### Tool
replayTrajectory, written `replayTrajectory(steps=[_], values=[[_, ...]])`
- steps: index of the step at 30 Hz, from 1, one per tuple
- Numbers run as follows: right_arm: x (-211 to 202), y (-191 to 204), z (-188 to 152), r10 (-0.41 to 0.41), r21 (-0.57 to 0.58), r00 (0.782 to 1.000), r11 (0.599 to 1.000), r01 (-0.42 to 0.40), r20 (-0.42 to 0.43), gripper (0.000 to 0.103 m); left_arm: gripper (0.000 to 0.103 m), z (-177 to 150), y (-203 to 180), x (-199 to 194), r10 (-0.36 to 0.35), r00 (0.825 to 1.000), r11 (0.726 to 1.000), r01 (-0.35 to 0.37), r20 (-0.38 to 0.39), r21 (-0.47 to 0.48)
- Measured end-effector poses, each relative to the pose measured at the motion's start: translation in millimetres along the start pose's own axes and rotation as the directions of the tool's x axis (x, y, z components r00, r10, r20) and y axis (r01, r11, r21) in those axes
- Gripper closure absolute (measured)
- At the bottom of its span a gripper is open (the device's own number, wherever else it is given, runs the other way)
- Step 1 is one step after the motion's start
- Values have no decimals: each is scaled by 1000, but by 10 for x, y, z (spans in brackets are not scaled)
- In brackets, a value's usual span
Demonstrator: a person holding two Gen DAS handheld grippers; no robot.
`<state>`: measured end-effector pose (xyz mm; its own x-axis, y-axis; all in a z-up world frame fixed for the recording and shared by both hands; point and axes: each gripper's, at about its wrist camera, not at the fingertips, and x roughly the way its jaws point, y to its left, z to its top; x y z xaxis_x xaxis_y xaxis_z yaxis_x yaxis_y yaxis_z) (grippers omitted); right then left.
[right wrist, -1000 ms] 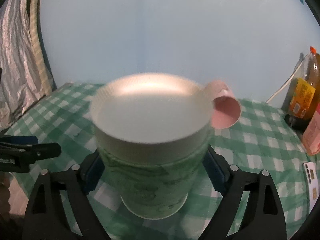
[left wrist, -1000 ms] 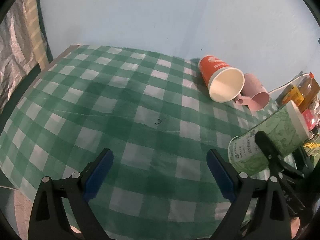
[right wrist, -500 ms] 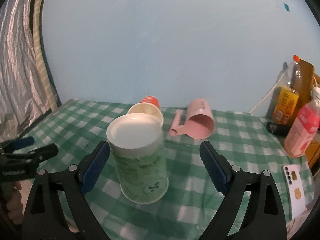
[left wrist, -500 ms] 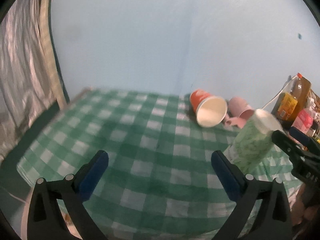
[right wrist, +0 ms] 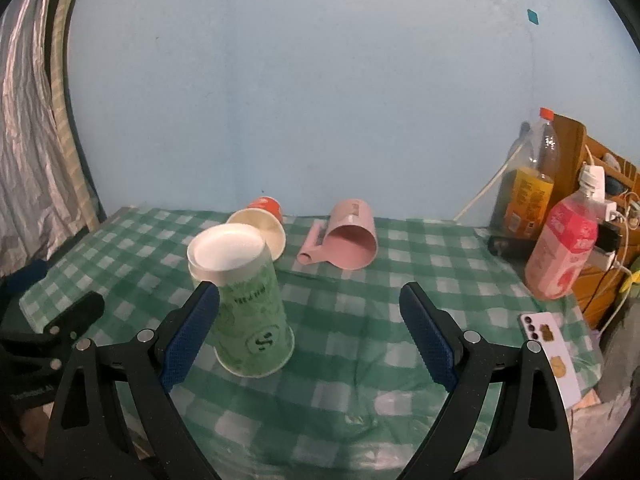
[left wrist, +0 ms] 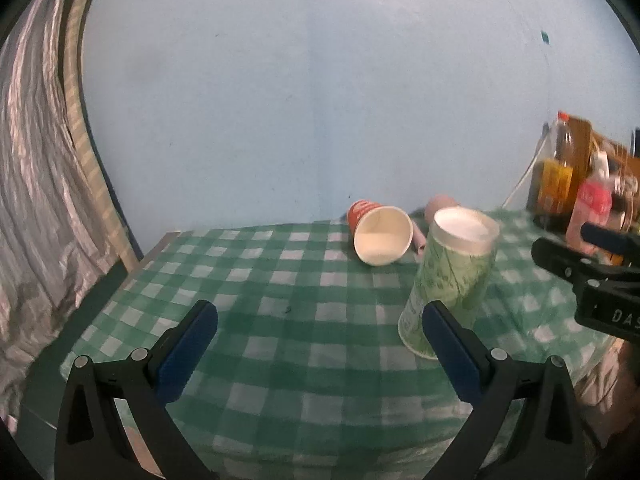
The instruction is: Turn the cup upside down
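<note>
A green patterned paper cup point(right wrist: 244, 304) stands upside down on the green checked tablecloth point(right wrist: 360, 320), white base up. It also shows in the left wrist view point(left wrist: 452, 280). My right gripper point(right wrist: 310, 336) is open and empty, pulled back from the cup, which stands by its left finger. My left gripper point(left wrist: 320, 348) is open and empty, left of the cup. The right gripper shows at the right edge of the left wrist view point(left wrist: 592, 264).
An orange paper cup point(right wrist: 262, 228) and a pink mug point(right wrist: 348, 236) lie on their sides behind. Two bottles point(right wrist: 524, 196) point(right wrist: 560, 248) stand at the right. A phone point(right wrist: 548, 344) lies near the right edge. The wall is close behind.
The right gripper let go of the green cup, which now stands upside down, and drew back. The left gripper rose and pulled back from the table.
</note>
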<state>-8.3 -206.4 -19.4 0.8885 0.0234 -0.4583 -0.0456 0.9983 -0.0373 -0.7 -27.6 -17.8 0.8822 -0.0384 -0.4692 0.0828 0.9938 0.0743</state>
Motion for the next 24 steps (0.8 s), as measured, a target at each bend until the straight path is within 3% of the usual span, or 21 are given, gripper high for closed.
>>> replayTrajectory(steps=[13, 24], values=[[-103, -57, -132, -8, -3, 1000, 1000, 8, -23, 12, 0, -39, -70, -31, -50, 999, 999, 50, -22, -3], [-78, -95, -155, -7, 2, 999, 1000, 7, -38, 12, 0, -43, -65, 8, -50, 998, 999, 49, -44, -9]])
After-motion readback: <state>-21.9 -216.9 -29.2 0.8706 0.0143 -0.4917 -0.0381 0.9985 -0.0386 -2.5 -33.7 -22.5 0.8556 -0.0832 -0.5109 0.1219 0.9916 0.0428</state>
